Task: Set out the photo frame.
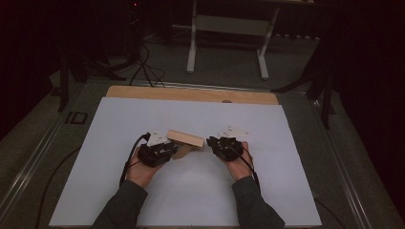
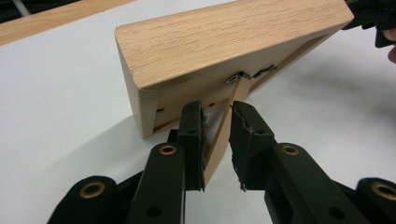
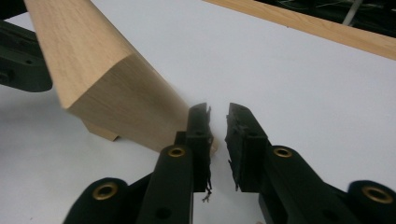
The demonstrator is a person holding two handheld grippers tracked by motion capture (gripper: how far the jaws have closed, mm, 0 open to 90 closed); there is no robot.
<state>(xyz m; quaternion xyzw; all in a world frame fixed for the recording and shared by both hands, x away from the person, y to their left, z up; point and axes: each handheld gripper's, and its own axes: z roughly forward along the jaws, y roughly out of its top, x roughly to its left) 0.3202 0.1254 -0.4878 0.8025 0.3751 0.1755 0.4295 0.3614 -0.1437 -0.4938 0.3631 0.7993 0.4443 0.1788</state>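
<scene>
Resting tilted on the white sheet (image 1: 191,191) that covers the worktop (image 1: 191,94) is a wooden picture frame (image 1: 185,138), propped on its fold-out back stand (image 2: 219,135). The left tool (image 2: 217,122) has its jaws slightly spread either side of that stand, the stand's edge against the left jaw. The right tool (image 3: 218,122) sits just beside the frame's other end, jaws narrowly parted with nothing between them. A table base (image 1: 227,28) stands on the floor beyond the worktop.
</scene>
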